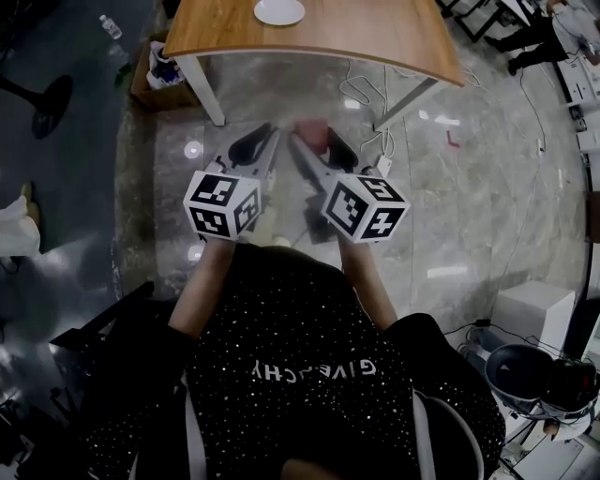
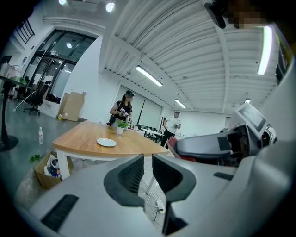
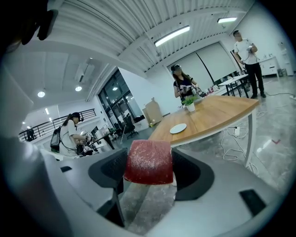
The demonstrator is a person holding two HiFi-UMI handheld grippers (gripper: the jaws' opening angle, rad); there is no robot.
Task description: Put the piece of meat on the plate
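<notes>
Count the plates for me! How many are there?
1. The white plate lies on the wooden table, near a small potted plant. Both gripper views show the whole tabletop, so no other seems hidden.

Wooden desk (image 1: pixel 356 37); small potted plant (image 2: pixel 121 127) on it; cardboard box (image 1: pixel 155 80) beside its leg; white cables (image 1: pixel 361 94) underneath; bottle (image 1: pixel 111 26) on floor.

Piece of meat (image 3: pixel 149 162) held in the air; plate (image 3: pixel 178 128) laid on the table (image 3: pixel 217 111).
The meat, a dark red block with pale speckles and rounded corners, is clamped by its two sides between the wide-set jaws of the right gripper (image 3: pixel 149 167) and is held upright above the floor, well apart from the plate. The plate, small, round and white, is set flat on the wooden tabletop, near its edge.
</notes>
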